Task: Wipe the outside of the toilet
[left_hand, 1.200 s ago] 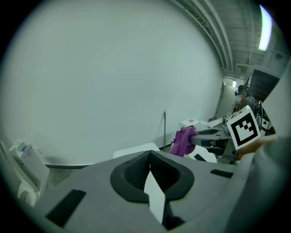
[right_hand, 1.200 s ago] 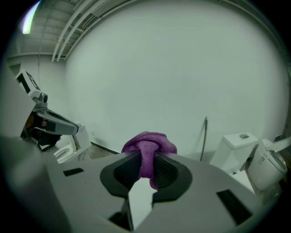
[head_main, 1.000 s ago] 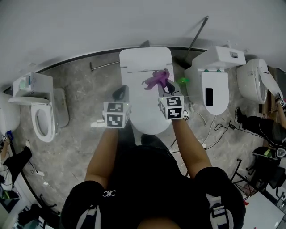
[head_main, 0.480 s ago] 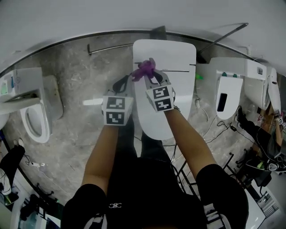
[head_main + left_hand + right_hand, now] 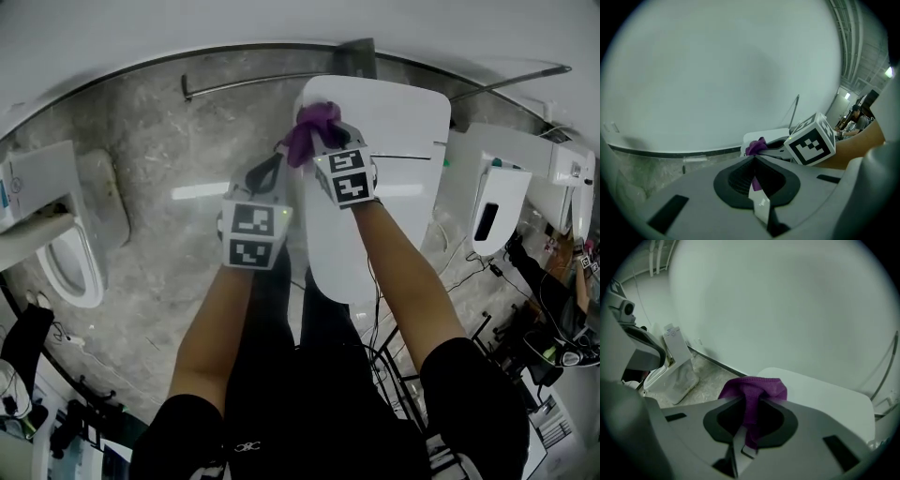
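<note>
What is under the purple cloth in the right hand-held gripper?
The cloth is over the white toilet's left rear corner. The cloth itself covers the spot below, so contact cannot be seen.

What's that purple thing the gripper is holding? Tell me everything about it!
It is a purple cloth, soft and fuzzy-looking, like a cleaning rag. It is bunched up, not spread flat. The right gripper is shut on it: one part runs down between the jaws and the rest puffs out past their tips. It sits at the far left corner of the white toilet and seems to press on its top.
</note>
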`<state>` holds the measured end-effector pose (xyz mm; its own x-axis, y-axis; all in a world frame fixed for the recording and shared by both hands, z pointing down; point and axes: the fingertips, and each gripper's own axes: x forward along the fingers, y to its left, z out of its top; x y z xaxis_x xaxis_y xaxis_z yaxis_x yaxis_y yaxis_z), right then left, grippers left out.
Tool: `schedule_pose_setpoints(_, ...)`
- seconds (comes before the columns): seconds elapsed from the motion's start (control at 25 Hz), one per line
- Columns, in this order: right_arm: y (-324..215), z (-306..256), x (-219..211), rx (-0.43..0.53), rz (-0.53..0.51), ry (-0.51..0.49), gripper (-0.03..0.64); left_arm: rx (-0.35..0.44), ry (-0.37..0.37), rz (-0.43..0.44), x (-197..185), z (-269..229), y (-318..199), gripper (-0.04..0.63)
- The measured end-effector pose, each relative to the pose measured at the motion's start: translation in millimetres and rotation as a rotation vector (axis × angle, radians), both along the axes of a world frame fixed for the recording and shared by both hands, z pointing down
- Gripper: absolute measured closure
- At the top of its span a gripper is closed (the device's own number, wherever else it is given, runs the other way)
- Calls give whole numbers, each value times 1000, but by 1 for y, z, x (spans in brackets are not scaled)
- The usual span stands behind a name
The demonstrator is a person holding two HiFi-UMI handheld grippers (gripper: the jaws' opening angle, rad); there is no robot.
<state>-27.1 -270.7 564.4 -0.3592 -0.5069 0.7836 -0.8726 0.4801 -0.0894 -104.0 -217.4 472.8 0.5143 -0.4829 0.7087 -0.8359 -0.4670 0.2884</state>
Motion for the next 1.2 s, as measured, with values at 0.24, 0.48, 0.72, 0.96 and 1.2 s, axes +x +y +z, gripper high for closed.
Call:
schedule_pose_setpoints(0.24, -35, 8, -1, 53, 35, -5, 551, 11, 8, -6, -7, 19, -20, 589)
schedule_pose_setpoints(0.48, -76, 6, 7, 104, 78, 7, 551, 3, 19, -5, 1, 29, -24, 589)
schedule_pose_setpoints(0.72, -98, 7, 55, 125, 196, 12, 551, 0, 19, 20, 17, 40, -19, 589)
schedule_pose_setpoints(0.96, -109, 15, 158, 130, 316, 43, 551, 6, 26, 51, 41, 55, -19, 589)
schedule_pose_setpoints(1.2, -107, 20, 267, 137, 477, 99, 551, 16, 6, 79, 61, 64, -21, 589)
